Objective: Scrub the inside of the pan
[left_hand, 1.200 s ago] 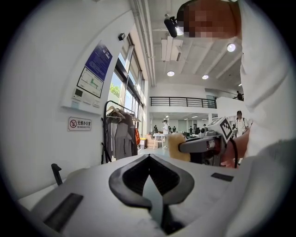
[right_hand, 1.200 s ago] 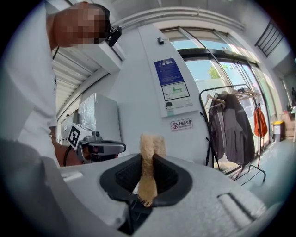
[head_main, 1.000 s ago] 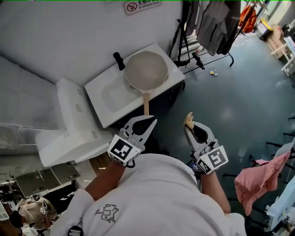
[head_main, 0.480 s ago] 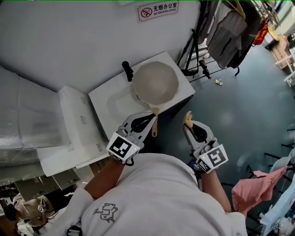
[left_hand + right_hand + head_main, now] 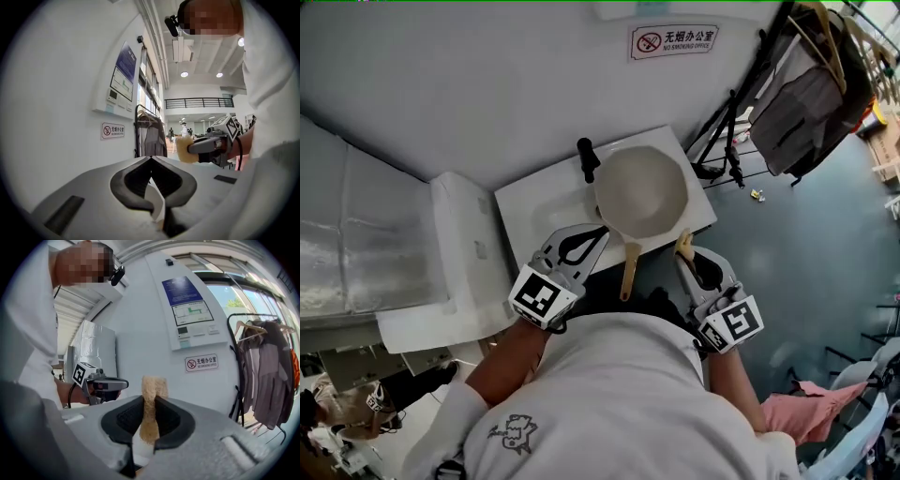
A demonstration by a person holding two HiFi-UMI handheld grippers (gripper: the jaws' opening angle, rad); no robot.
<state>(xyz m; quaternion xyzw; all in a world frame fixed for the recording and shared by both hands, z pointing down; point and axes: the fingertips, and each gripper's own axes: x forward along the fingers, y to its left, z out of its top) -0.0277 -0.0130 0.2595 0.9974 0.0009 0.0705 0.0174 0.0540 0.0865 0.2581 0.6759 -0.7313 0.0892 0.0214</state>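
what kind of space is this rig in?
Probably an open office or lab hall, not a home kitchen: no-smoking office sign, white sink unit with the pan on it, hanging clothes.

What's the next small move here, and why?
Probably open the left tool and grip the wooden handle of the pan, which juts out just beside it. That tool is shut and empty, the right tool pinches the sponge, and the pan sits unheld.

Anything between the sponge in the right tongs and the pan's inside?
Nothing visible. The sponge, clamped in the right tongs, is close to the near rim of the pan, with nothing between them. The pan is empty; the black tap stands beyond its far rim.
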